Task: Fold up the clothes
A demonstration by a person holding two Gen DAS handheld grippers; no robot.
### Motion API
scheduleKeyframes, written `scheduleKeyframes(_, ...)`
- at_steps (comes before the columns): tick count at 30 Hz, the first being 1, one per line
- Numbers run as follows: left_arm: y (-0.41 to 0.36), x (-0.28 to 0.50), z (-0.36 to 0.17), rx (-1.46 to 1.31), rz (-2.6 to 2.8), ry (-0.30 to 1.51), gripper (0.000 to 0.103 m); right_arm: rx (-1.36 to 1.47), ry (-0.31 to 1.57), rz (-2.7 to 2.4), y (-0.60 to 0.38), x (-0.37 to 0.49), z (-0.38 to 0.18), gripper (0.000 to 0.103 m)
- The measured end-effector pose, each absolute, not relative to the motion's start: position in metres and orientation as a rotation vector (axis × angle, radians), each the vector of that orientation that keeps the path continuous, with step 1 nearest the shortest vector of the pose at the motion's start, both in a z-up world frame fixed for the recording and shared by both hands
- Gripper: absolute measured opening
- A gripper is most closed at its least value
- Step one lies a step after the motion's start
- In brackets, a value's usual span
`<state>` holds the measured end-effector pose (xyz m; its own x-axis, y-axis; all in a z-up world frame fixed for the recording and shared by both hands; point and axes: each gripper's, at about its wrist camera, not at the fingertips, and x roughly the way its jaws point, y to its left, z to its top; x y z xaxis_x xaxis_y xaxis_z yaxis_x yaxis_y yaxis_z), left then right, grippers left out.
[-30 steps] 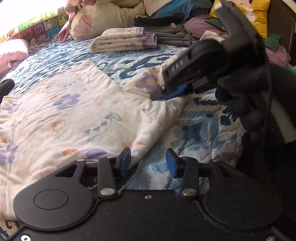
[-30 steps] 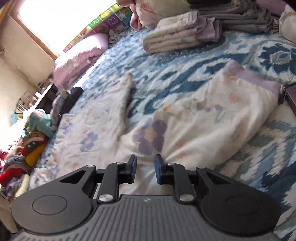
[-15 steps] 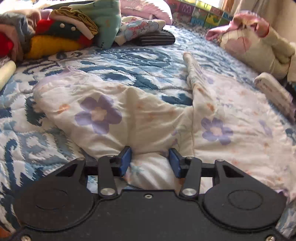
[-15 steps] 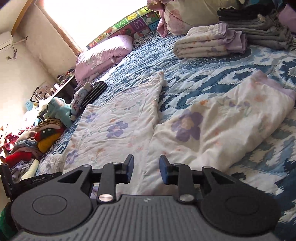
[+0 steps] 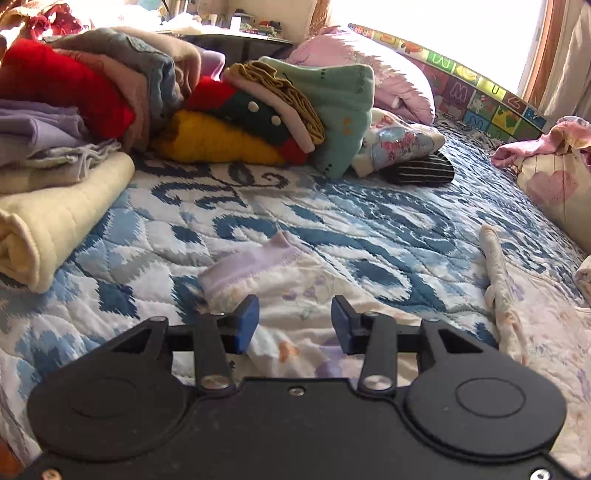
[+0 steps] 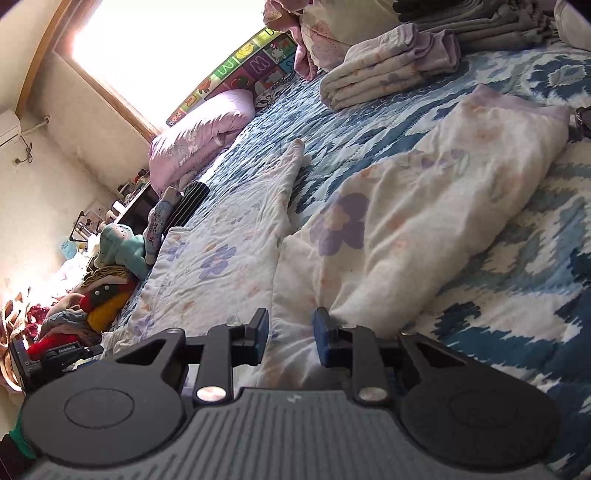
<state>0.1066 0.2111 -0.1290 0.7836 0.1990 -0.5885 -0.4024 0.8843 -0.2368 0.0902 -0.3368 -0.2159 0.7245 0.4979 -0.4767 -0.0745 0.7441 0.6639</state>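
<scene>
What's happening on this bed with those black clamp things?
Someone is folding laundry with two hand-held grippers. A white floral pyjama top lies spread on the blue patterned quilt. The left gripper hangs open over its lilac-cuffed sleeve; the right gripper is open at the other sleeve. Neither holds anything.

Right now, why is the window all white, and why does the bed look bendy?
In the right wrist view the window is blown out to plain white by daylight, so nothing outside shows. In the left wrist view the window glares the same way. Both fisheye lenses curve the blue quilt near the edges, and the floral garment stays fairly sharp.
</scene>
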Motion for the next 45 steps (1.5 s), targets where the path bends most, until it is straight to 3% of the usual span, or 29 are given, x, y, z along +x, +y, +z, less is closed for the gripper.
scheduleKeyframes(6,0.116,0.138,-0.107,-0.171,-0.085,0.560,0.040,0.703,0.683,0.348,-0.340,0.091,-0.220,0.029)
scheduleKeyframes(10,0.079,0.176,-0.142,-0.104,-0.171,0.648,0.031,0.718,0.683,0.349,-0.340,0.091,-0.221,0.029)
scheduleKeyframes(13,0.086,0.196,-0.170,-0.119,-0.134,0.771,0.026,0.737,0.685,0.352,-0.342,0.092,-0.223,0.029)
scheduleKeyframes(14,0.085,0.196,-0.159,-0.118,-0.119,0.763,0.021,0.749,0.685,0.354,-0.344,0.093,-0.224,0.029)
scheduleKeyframes(20,0.077,0.219,-0.115,-0.125,-0.190,0.606,0.021,0.818,0.687,0.372,-0.351,0.096,-0.231,0.029)
scheduleKeyframes(23,0.080,0.262,-0.147,-0.131,-0.150,0.773,0.020,0.853,0.688,0.375,-0.354,0.097,-0.234,0.029)
scheduleKeyframes(26,0.095,0.276,-0.159,-0.214,-0.119,0.834,0.011,0.867,0.686,0.376,-0.354,0.097,-0.235,0.029)
scheduleKeyframes(31,0.093,0.290,-0.119,-0.198,-0.153,0.683,0.011,0.891,0.682,0.384,-0.356,0.099,-0.239,0.029)
scheduleKeyframes(36,0.107,0.345,-0.163,-0.202,-0.066,0.861,0.011,0.907,0.679,0.387,-0.358,0.100,-0.240,0.029)
scheduleKeyframes(41,0.114,0.339,-0.133,-0.299,-0.075,0.727,0.011,0.912,0.675,0.390,-0.359,0.100,-0.242,0.028)
scheduleKeyframes(45,0.109,0.365,-0.162,-0.252,-0.039,0.853,0.012,0.910,0.675,0.393,-0.360,0.101,-0.242,0.028)
